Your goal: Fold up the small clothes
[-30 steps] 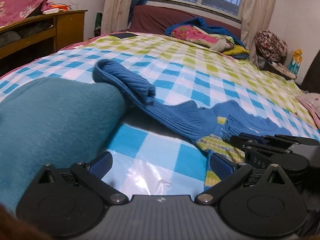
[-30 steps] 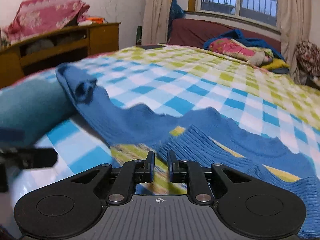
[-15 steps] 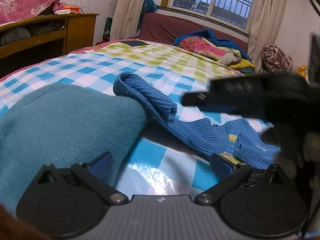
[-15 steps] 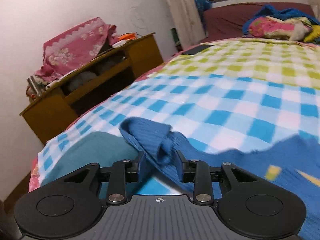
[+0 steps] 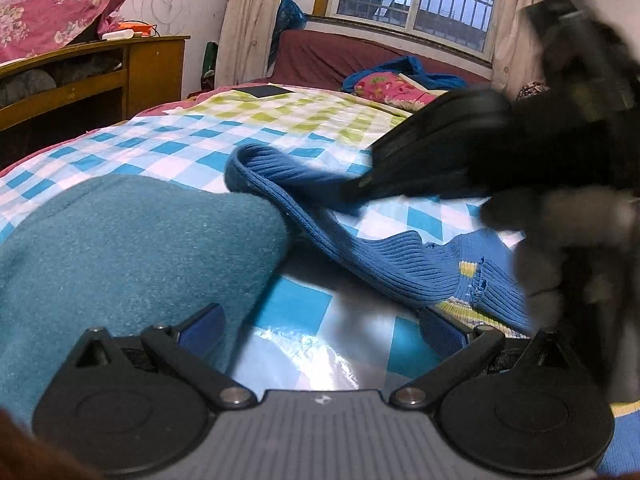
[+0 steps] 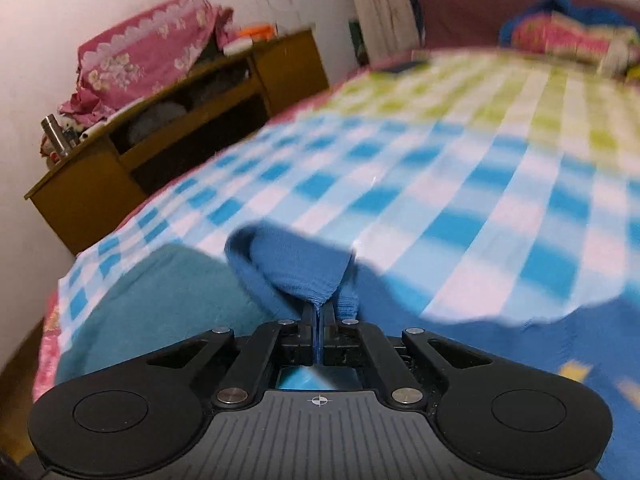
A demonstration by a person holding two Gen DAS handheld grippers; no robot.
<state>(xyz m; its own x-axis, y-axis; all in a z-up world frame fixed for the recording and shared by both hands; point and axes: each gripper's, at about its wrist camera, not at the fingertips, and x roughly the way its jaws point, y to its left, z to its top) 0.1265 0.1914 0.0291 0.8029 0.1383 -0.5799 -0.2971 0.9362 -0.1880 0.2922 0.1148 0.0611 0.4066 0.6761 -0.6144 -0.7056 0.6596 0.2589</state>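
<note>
With the right gripper (image 6: 318,312) pinching the blue sleeve (image 6: 296,268) beside the teal cloth (image 5: 120,248) and the left gripper (image 5: 320,328) spread, the sleeve should probably be carried flat across the sweater (image 5: 420,264).

A checked bedsheet (image 5: 168,148) in blue, white and green covers the bed. A wooden shelf unit (image 5: 100,76) stands by the wall (pink floral cloth (image 5: 44,16) on top). Beyond are a barred window (image 5: 416,4) and curtains (image 5: 250,20).

Sweater (image 5: 400,256) lies on the bed (image 5: 208,152), right of the cloth (image 5: 120,248).
</note>
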